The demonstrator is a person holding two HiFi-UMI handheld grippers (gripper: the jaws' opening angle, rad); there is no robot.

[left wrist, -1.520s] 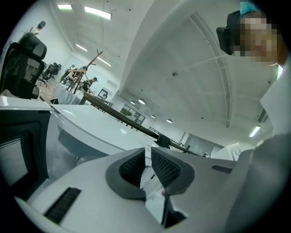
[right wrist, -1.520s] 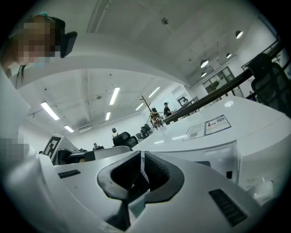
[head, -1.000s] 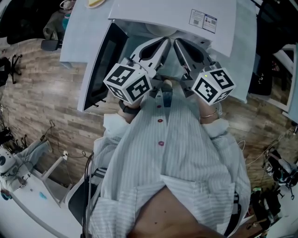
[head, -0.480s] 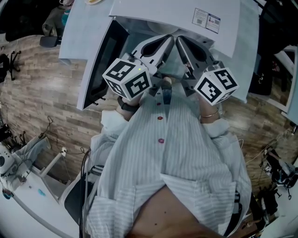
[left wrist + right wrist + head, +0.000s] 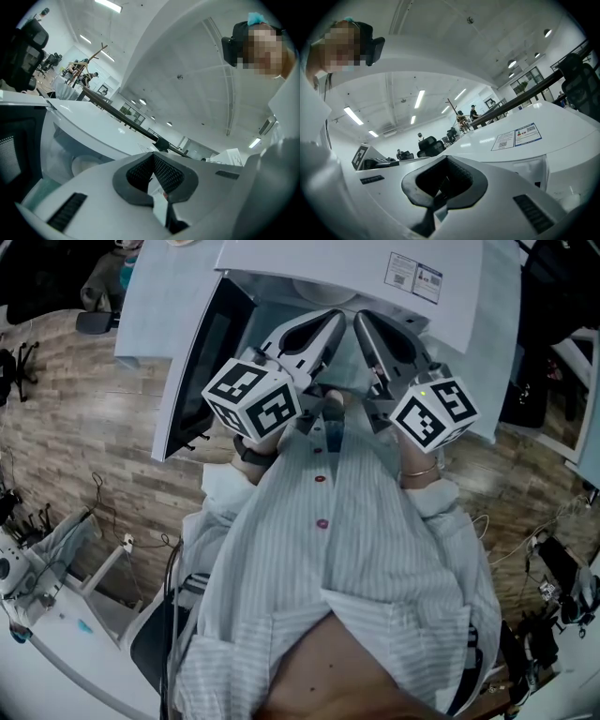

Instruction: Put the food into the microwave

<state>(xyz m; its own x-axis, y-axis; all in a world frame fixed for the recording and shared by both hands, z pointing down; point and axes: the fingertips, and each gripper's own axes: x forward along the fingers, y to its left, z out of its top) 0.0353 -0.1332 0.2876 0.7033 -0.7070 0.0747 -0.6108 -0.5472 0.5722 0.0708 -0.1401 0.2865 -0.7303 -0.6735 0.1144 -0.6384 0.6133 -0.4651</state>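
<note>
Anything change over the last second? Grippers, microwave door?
Nothing visibly changed. The left gripper and right gripper stay shut and empty, side by side in front of the microwave, and its door stays open.

A white microwave (image 5: 356,266) stands on a white surface (image 5: 155,306), its door (image 5: 200,367) swung open to the left and a printed label (image 5: 413,277) on its top. The left tongs (image 5: 335,319) and right tongs (image 5: 360,321) are held side by side, close to the person's striped shirt (image 5: 356,549). Both have their jaws drawn together, and their tips are at the mouth of the cavity. Wooden floor (image 5: 94,427) lies below.
</note>
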